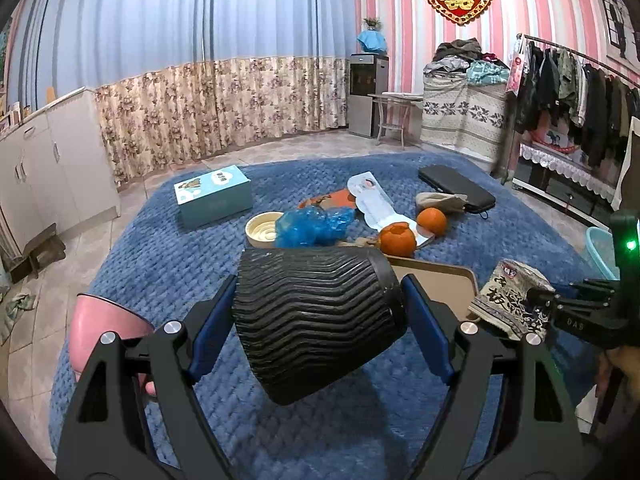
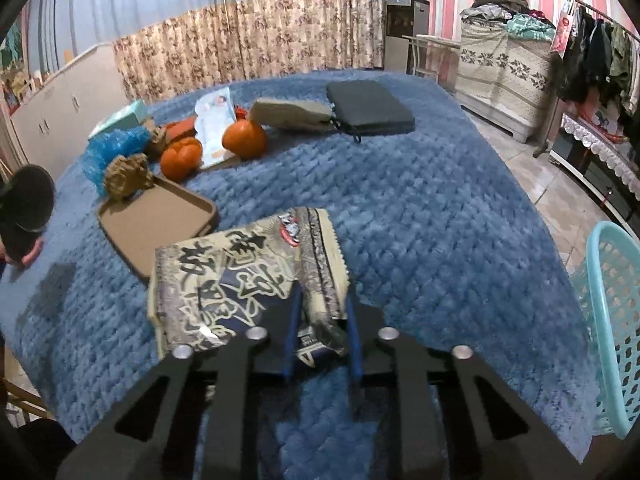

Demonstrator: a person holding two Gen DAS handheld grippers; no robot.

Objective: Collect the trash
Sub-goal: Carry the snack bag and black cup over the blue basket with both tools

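Clamping a ribbed black bin, left tongs; right tongs pinch a crinkly, probably foil, wrapper.

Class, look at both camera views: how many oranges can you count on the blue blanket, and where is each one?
2. One orange lies beside the white leaflet, nearer the beige pouch; the other orange, partly peeled, sits beside the blue plastic bag. More could be hidden under the clutter.

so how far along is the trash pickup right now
Nothing looks binned yet. In hand: the left gripper clamps a black ribbed bin, tilted; the right gripper is shut on a printed snack wrapper. Left on the blue blanket: a blue plastic bag, a white wrapper and the crumpled brown scraps by the cardboard tray.
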